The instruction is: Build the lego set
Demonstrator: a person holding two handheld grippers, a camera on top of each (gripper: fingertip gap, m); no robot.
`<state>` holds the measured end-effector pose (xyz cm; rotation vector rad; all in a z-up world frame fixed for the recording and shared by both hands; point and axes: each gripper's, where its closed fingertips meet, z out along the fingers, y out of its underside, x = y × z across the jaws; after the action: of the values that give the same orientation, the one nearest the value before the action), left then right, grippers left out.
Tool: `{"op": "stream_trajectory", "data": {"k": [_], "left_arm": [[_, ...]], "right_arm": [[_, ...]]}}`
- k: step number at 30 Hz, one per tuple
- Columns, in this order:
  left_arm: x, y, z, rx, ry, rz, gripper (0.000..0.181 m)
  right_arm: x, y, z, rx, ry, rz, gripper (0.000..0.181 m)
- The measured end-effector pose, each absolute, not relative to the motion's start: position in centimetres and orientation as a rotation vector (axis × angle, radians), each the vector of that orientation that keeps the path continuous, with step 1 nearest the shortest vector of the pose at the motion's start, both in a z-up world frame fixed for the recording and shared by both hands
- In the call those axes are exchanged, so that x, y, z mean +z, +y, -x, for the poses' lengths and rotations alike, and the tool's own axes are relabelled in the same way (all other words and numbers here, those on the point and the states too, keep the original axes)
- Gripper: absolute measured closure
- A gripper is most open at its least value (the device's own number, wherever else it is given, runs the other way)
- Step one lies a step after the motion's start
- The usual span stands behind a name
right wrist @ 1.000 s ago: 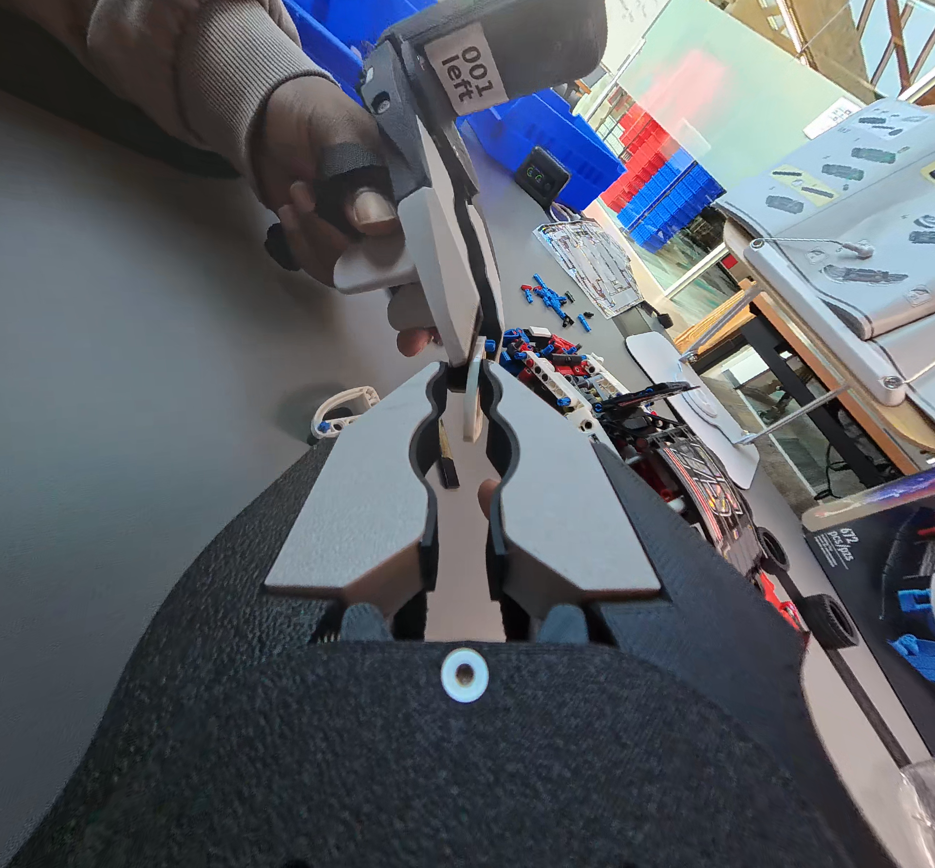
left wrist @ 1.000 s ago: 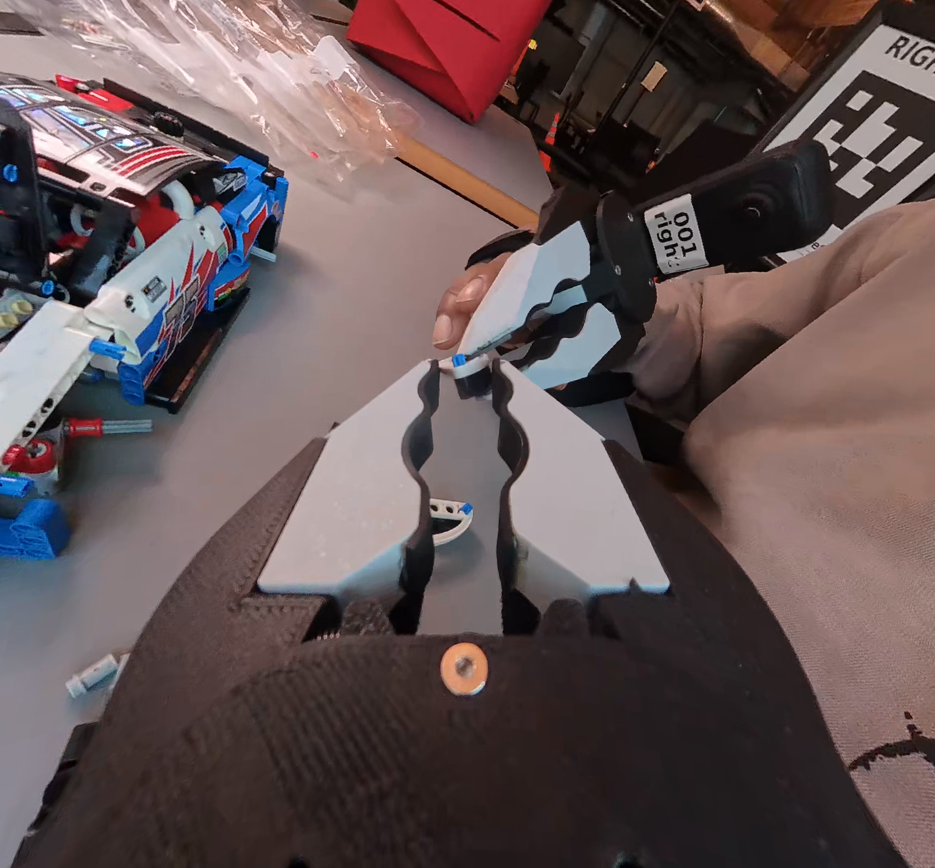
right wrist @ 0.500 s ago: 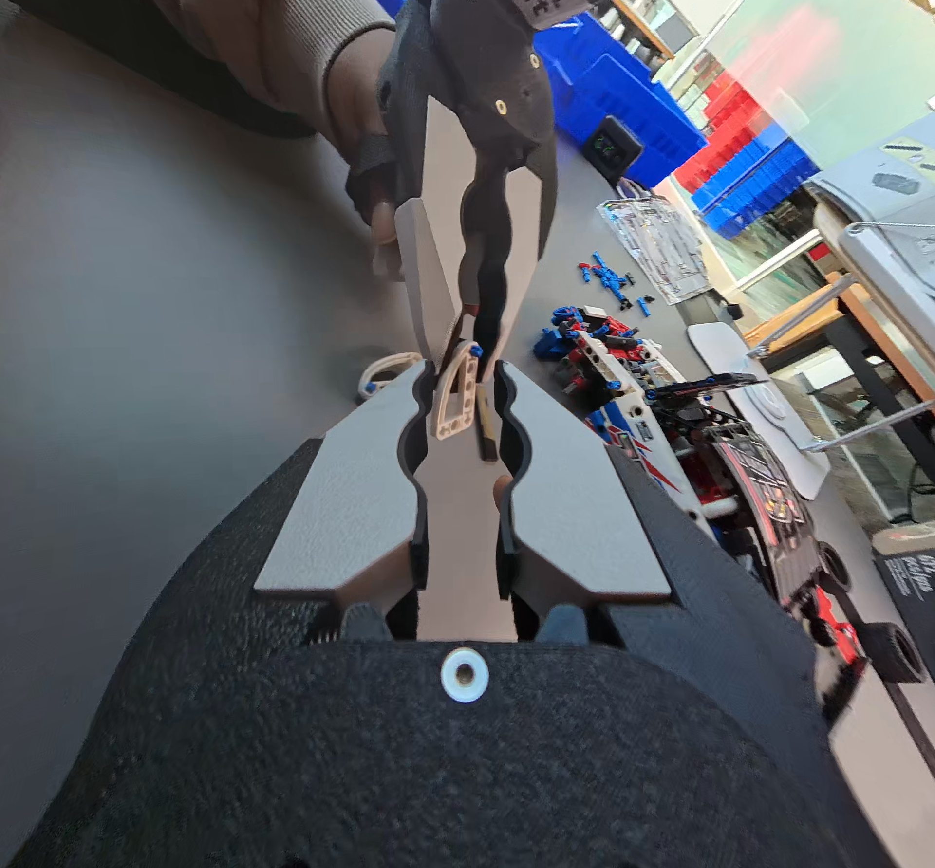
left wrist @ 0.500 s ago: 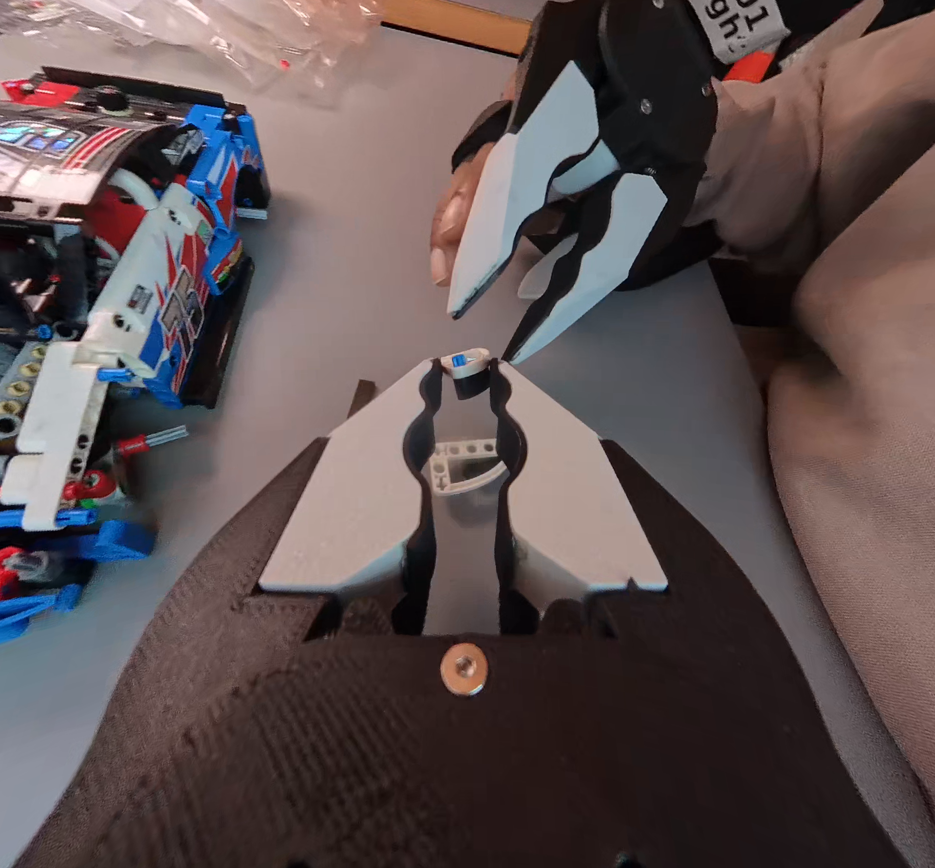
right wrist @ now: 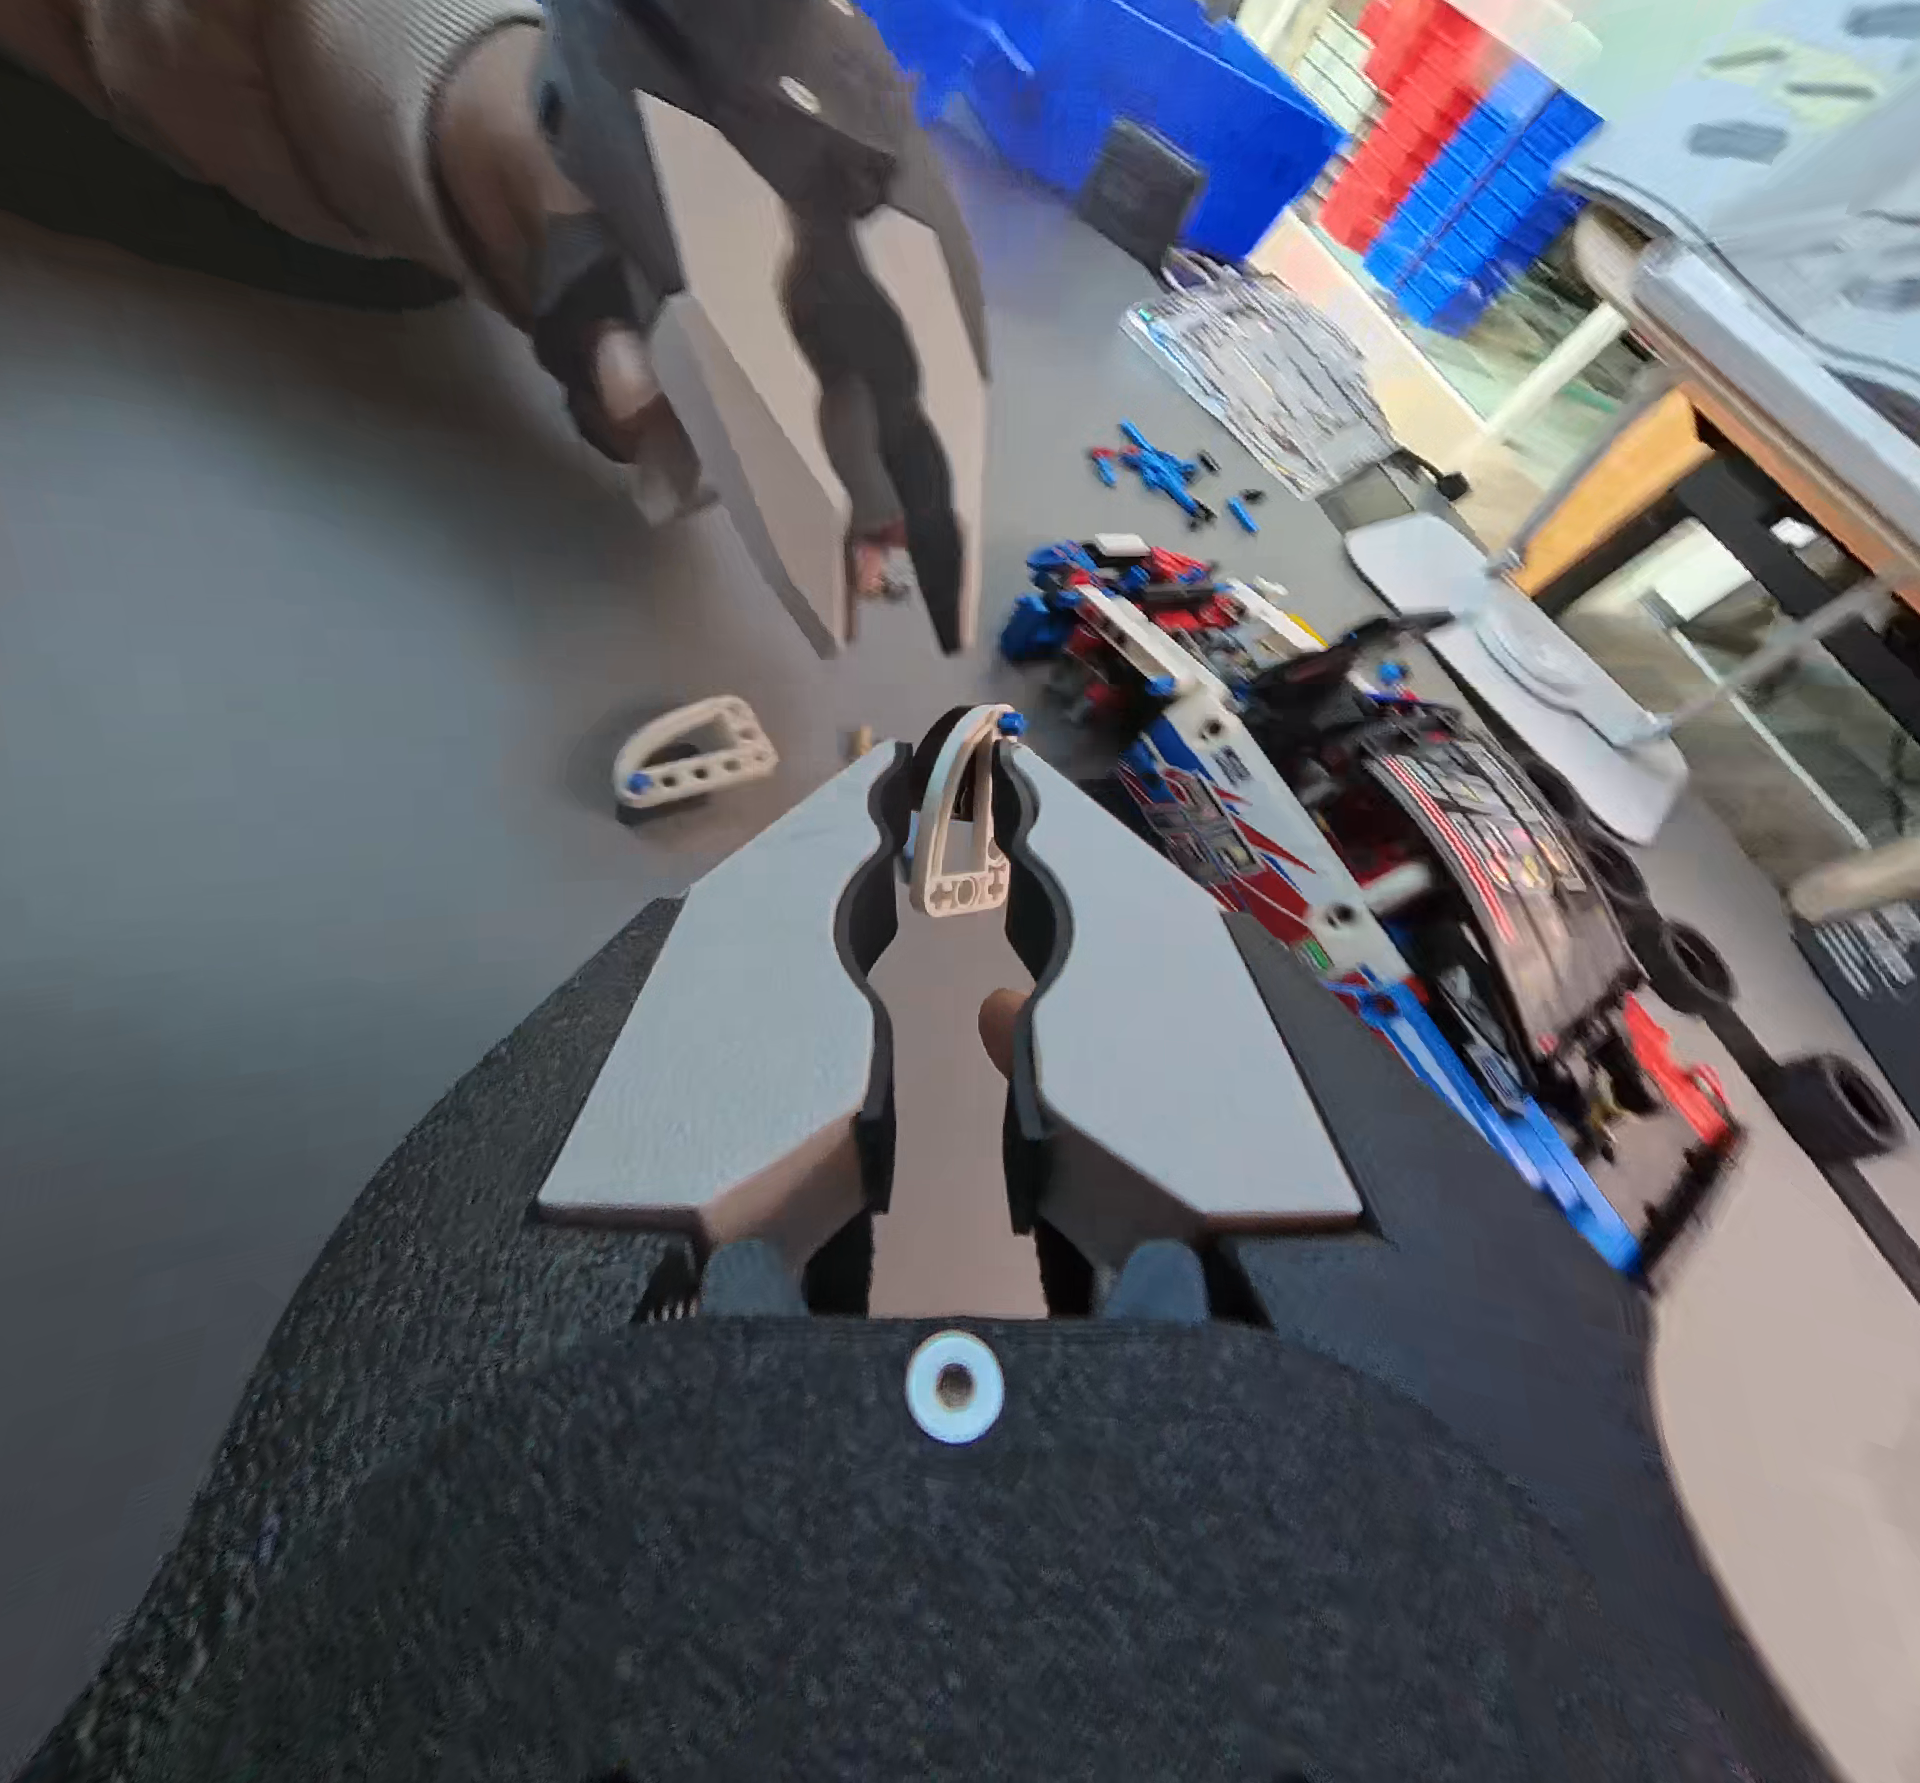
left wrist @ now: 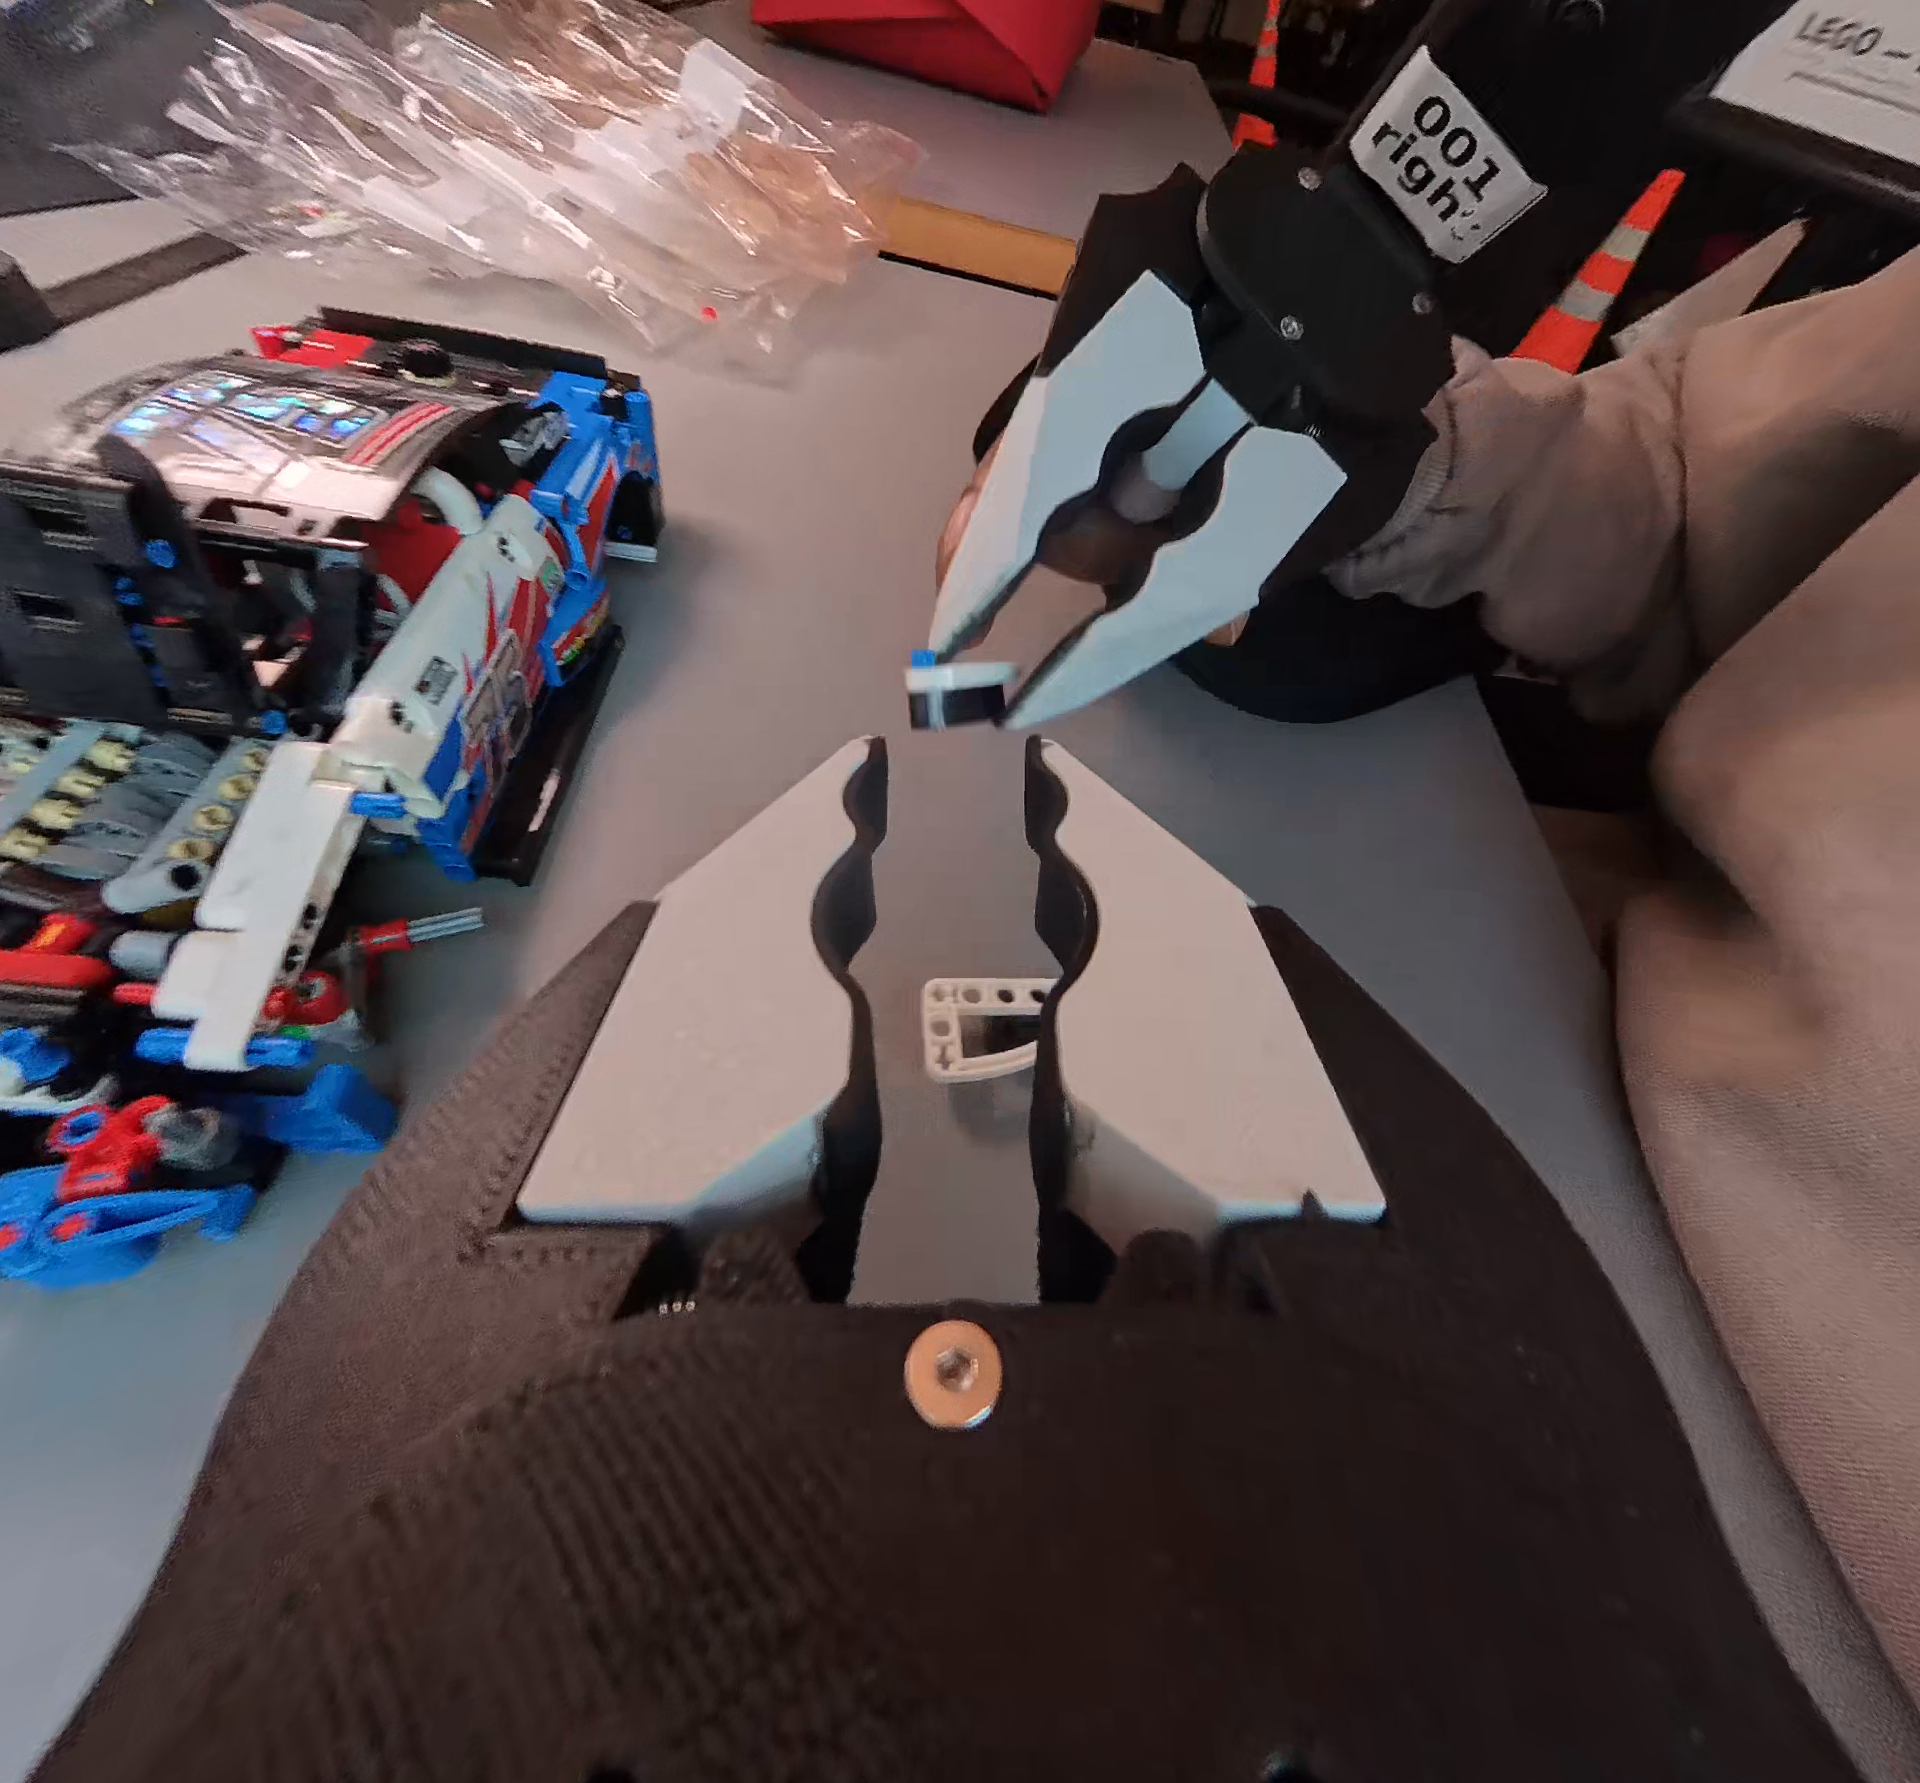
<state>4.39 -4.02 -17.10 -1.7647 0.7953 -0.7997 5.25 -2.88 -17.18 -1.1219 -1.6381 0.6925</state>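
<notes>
The right gripper [right wrist: 954, 757] pinches a white curved panel [right wrist: 961, 824] at its tips, long axis running back along the fingers. The left gripper [left wrist: 954, 746] faces it, spread and empty, just beside the panel. A twin panel [right wrist: 694, 765] lies on the grey table [left wrist: 810, 507] under the left gripper; the car [left wrist: 312, 653] sits toward the table's far edge.
</notes>
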Motion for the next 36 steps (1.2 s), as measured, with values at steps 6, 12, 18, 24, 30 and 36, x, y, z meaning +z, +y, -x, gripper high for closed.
{"op": "stream_trajectory", "data": {"k": [6,12,18,24,30,36], "left_arm": [[-17.5,-2.8,-2.3,-0.646,0.778,1.784,0.157],[-18.5,-2.9,-2.6,-0.575,0.829,1.803,0.157],[-18.7,-2.7,-2.6,-0.569,0.827,1.811,0.156],[-19.2,-2.6,-2.4,-0.544,0.83,1.821,0.156],[-19.7,-2.3,-2.1,-0.506,0.841,1.83,0.156],[-20.0,-2.0,-1.4,-0.425,0.878,1.828,0.158]], "right_arm": [[-20.2,3.9,-8.4,0.68,-1.432,1.667,0.169],[-22.5,4.4,-9.7,0.617,-1.473,1.848,0.169],[-23.3,5.0,-10.8,0.517,-1.517,1.873,0.168],[-16.8,7.3,-10.6,0.647,-1.36,1.681,0.158],[-13.5,4.5,-7.0,0.868,-1.421,1.38,0.155],[-16.8,3.7,-7.9,0.778,-1.469,1.289,0.163]]}}
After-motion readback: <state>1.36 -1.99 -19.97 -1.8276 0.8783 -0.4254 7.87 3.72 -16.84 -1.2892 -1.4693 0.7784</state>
